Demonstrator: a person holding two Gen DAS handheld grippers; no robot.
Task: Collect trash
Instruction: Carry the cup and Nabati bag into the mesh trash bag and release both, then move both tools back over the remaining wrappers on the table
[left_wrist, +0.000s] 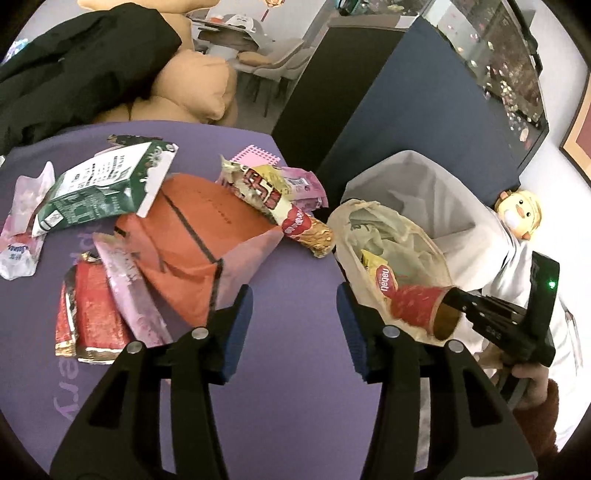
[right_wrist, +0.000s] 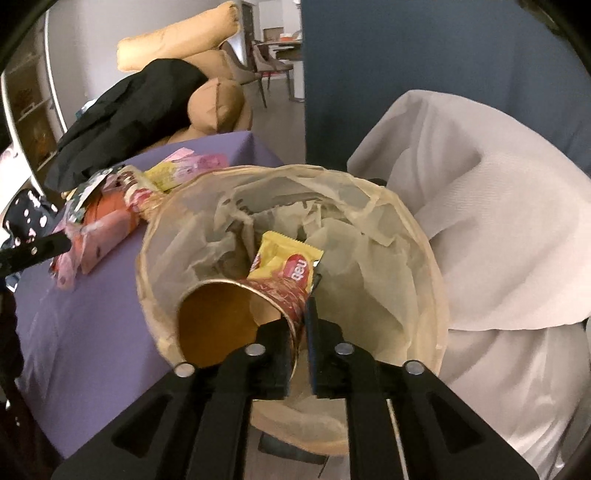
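My right gripper (right_wrist: 300, 328) is shut on the rim of a red paper cup (right_wrist: 229, 317) and holds it on its side over the lined trash bin (right_wrist: 436, 280). A yellow wrapper (right_wrist: 284, 258) lies inside the bin. In the left wrist view the cup (left_wrist: 424, 306) hangs over the bin (left_wrist: 347, 218), held by the right gripper (left_wrist: 461, 299). My left gripper (left_wrist: 295, 325) is open and empty above the purple table (left_wrist: 288, 387), near an orange bag (left_wrist: 199, 240), a green carton (left_wrist: 99, 188), red wrappers (left_wrist: 92, 314) and a snack packet (left_wrist: 288, 210).
A white-covered chair (right_wrist: 480, 221) stands right of the bin. A black coat (left_wrist: 74, 62) lies on a tan sofa (left_wrist: 199, 81) behind the table. A dark blue partition (left_wrist: 406, 92) stands at the back. A doll figure (left_wrist: 519, 212) sits on the chair.
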